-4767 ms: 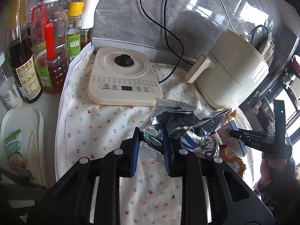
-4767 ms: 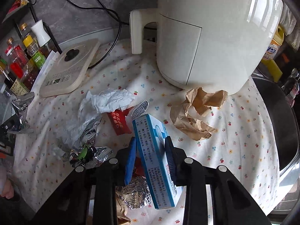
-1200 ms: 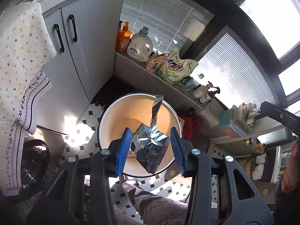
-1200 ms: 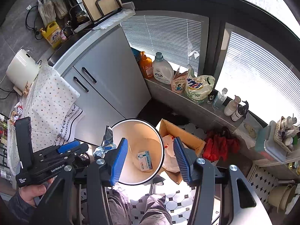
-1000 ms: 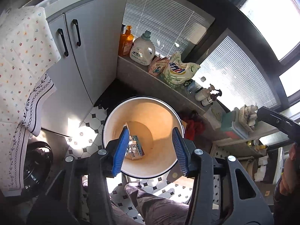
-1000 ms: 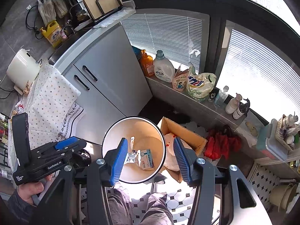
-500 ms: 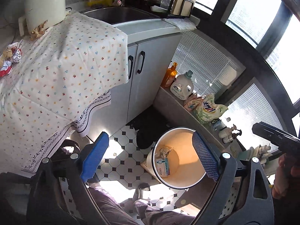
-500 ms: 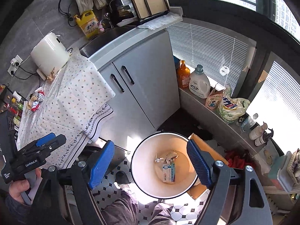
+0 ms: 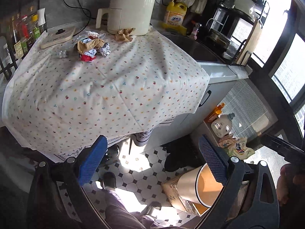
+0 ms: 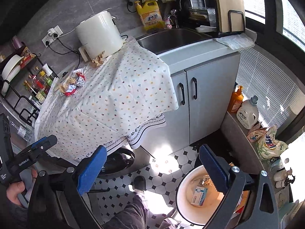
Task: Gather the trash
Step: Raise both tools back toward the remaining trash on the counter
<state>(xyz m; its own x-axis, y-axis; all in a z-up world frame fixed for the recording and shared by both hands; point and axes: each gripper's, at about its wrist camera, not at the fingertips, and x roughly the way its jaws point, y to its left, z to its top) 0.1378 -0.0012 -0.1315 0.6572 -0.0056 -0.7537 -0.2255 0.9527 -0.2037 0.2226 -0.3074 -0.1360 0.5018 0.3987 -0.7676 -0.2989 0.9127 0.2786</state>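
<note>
The left tool [image 9: 152, 164] is spread wide with nothing between its blue pads, held off the front edge of the tabletop [image 9: 106, 95], which is draped in a dotted cloth. Far ahead of it and to its left lies the remaining trash pile [image 9: 91, 47]: brown paper, a foil ball, a red wrapper and white tissue. A separate crumpled brown paper [image 9: 124, 35] sits beyond the pile, against the cream air fryer [image 9: 129, 7]. Below the left tool's right finger, only the rim and outer wall of the waste bin [image 9: 200, 189] show here, on the tiled floor.

The right tool [image 10: 150, 168] is likewise wide apart and empty. Its view looks down into the bin [image 10: 183, 196], just under its right finger, and shows what the left view hides: a blue-and-white box [image 10: 199, 195] on the bottom with a crumpled wrapper [image 10: 206, 179] beside it. The left tool appears at this view's left edge, gripped in a hand [image 10: 15, 189]. The pile [image 10: 72, 84] lies far ahead-left on the cloth.
</note>
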